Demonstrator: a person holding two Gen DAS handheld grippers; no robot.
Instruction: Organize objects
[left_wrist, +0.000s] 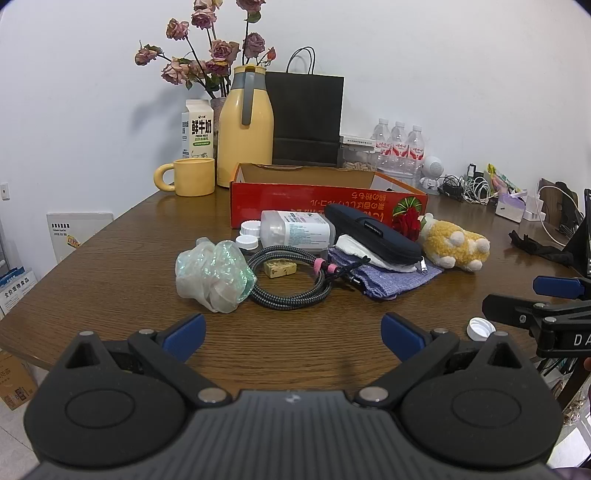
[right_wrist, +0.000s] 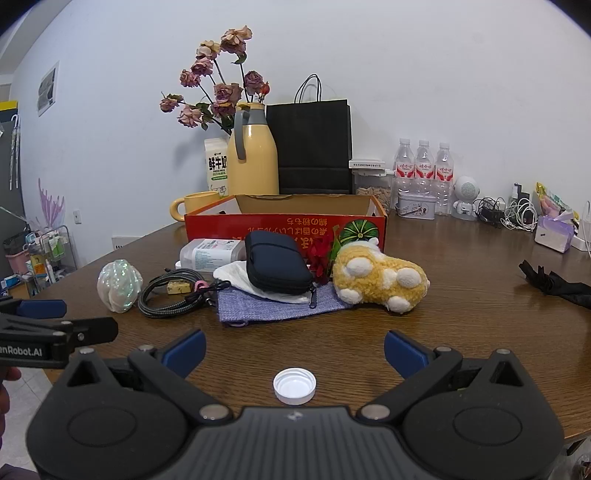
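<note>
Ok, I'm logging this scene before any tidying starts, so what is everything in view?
red box: 1, open, mid table
plush toy: 1, yellow-white, right of pile
dark case: 1, navy, on white cloth
purple cloth: 1, under case
braided cable: 1, grey-black, coiled
plastic bag: 1, iridescent, crumpled, left of cable
clear bottle: 1, lying before box
white cap: 1, loose, near edge
yellow mug: 1, back left
yellow flask: 1, behind box
milk carton: 1, white
black bag: 1, paper
water bottles: 3, clear
left gripper: jaws open, empty
right gripper: jaws open, around cap
</note>
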